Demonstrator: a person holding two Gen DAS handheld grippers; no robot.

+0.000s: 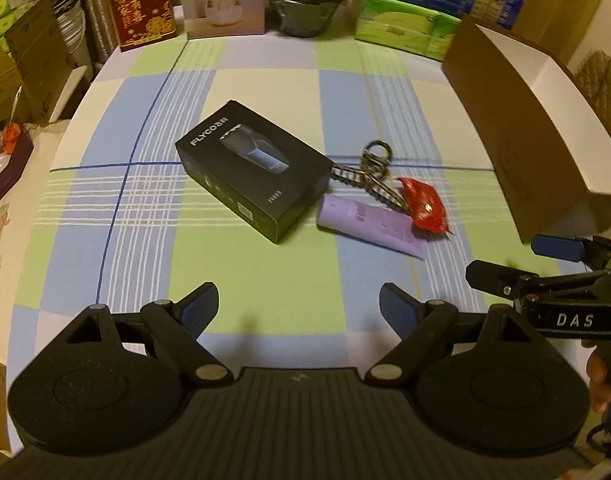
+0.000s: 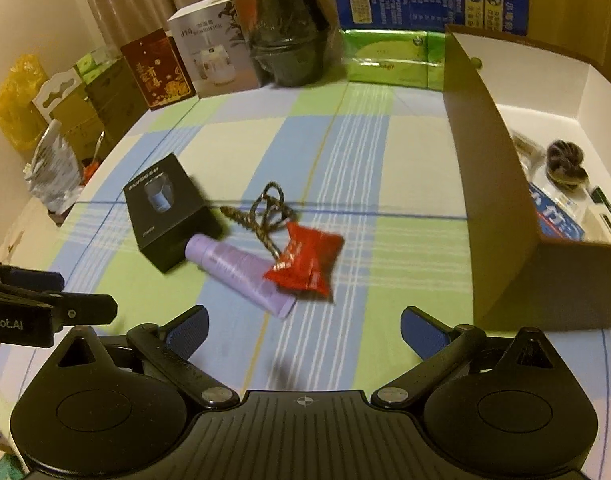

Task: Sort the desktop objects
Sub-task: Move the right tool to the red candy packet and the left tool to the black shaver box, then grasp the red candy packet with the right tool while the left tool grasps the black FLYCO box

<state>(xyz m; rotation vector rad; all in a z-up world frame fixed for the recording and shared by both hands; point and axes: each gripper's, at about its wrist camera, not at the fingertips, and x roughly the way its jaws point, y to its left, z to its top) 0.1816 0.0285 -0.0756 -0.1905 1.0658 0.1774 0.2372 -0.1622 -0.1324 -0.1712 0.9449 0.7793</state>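
Black box: flat, "FLYCO" lettering and shaver picture on lid; mid-tabletop.
Purple tube: lying flat, cap end touching the black box.
Rope loop: braided, beside the box, one end under the red packet.
Red packet: crinkled, resting on the tube's flat end.
Cardboard box: open, white inside, at right edge; holds small items, blurred.
Left gripper: jaws wide, nothing between.
Right gripper: jaws wide, empty.
Tabletop: blue-green-cream plaid cloth; cartons along far edge.

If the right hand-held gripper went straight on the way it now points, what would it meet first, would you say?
Probably the purple plastic tube and the crumpled red wrapper lying on its flat end; depth is unclear. The right hand-held gripper is open and empty.
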